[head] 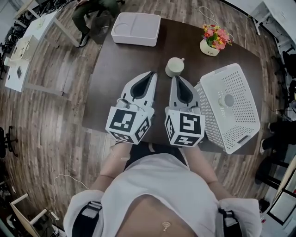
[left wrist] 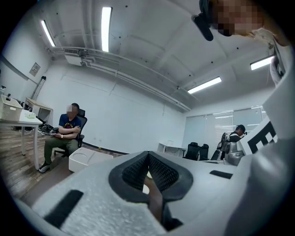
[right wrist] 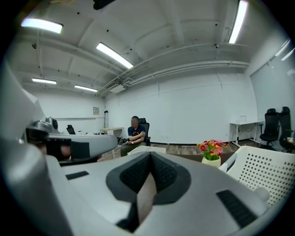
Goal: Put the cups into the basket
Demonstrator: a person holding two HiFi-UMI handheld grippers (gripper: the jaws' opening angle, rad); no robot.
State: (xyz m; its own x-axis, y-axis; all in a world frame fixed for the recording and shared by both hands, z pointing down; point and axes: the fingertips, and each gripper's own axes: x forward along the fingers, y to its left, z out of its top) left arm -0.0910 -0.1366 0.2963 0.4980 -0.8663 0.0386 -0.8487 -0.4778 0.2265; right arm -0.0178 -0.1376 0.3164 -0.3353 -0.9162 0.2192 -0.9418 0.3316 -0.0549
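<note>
The cup [head: 175, 67] stands just left of the basket [head: 210, 115], untouched, so I reckon I'm on the reach. My right gripper [head: 177, 79] points at it from close by, jaws pressed together and empty. My left gripper [head: 151, 74], farther from the basket, is the same, so next I'd spread the right jaws around the cup.

You see 2 cups in the head view: 1 cup on the table [head: 175, 67] at 1 o'clock and 1 cup in the basket [head: 226, 100] at 3 o'clock. There is 1 white basket [head: 240, 134], 1 dark table [head: 115, 83], 1 white tray [head: 136, 28] at 12 o'clock and 1 flower pot [head: 212, 40] at 1 o'clock. You hold 2 grippers: the left gripper [head: 151, 74] and the right gripper [head: 177, 78]. 1 seated person [head: 92, 14] is at 11 o'clock.
</note>
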